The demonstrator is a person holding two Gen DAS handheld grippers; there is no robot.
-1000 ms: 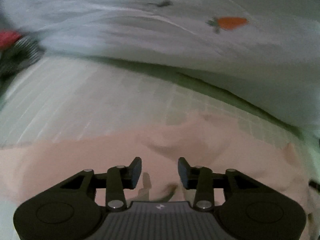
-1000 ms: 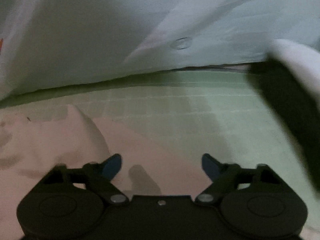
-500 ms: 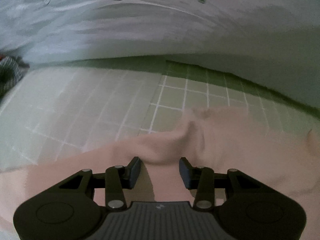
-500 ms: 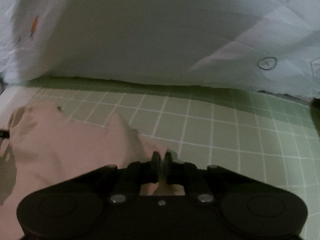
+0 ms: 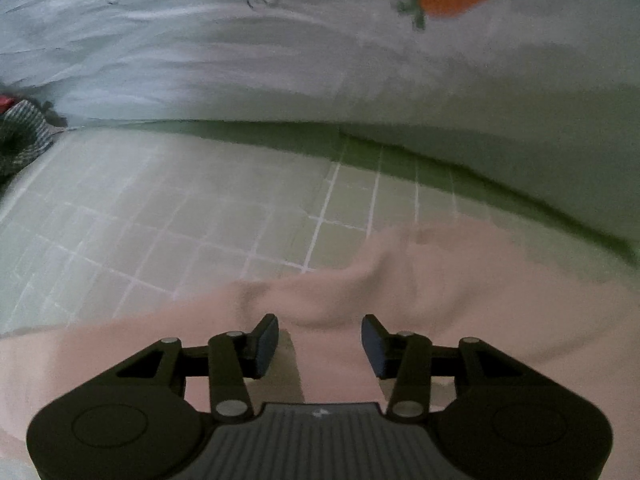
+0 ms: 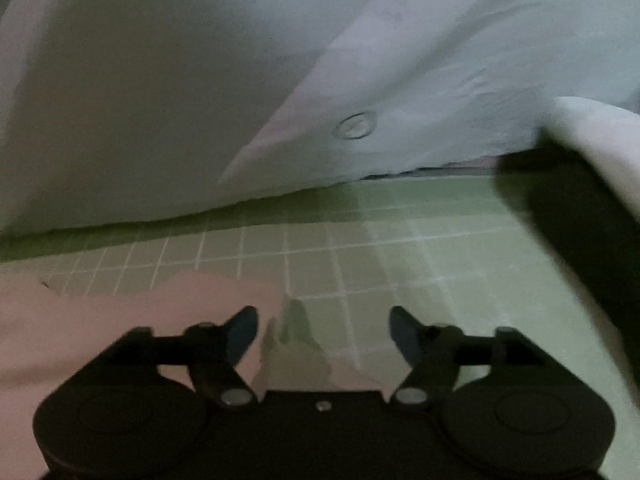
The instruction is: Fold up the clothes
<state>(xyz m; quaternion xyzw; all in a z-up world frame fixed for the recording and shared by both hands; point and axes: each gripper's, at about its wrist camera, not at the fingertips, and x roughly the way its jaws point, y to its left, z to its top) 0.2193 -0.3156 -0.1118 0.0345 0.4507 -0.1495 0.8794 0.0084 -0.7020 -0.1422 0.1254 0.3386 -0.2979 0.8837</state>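
The pink garment (image 5: pixel 460 280) runs under the tongs and off frame; the striped cloth (image 5: pixel 20 136) is cut off; a dark blurred shape (image 6: pixel 580 232) stays unidentifiable.

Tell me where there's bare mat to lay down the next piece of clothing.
Bare green mat lies between the pink garment and the white sheet, widest on the left. In the right wrist view it also opens right of the garment's edge, up to a dark blurred object. It is crowded at the far left by striped clothes.
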